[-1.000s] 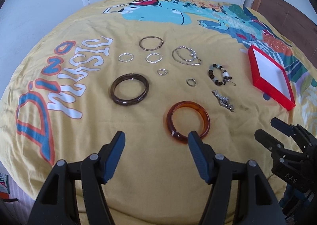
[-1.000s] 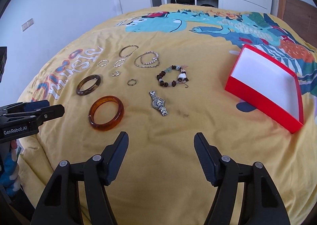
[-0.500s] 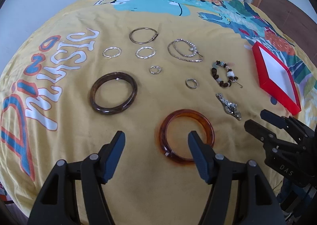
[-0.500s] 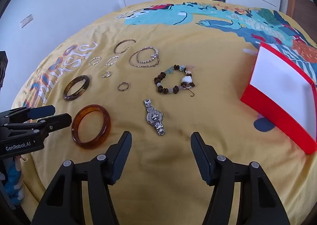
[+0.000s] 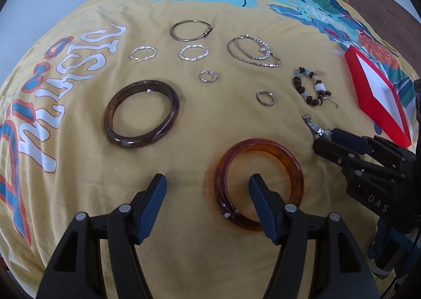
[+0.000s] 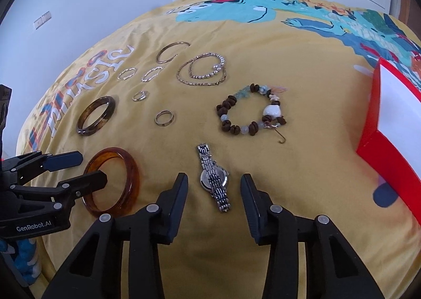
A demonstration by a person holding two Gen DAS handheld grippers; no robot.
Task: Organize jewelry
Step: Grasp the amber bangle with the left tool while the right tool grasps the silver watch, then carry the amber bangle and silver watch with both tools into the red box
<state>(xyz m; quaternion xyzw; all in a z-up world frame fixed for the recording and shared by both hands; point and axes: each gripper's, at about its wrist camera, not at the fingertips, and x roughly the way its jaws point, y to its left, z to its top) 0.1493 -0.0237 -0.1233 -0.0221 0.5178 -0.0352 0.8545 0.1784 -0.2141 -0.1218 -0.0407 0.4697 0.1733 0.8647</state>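
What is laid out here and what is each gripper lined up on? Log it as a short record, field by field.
surface: yellow printed bedspread
left gripper: open, one finger over the amber bangle
right gripper: open, fingers on either side of the silver watch
other bangle: dark brown bangle, apart from the amber one
beaded bracelet: beyond the watch
chains: two, overlapping
small rings: scattered
red box: open, nothing visible inside
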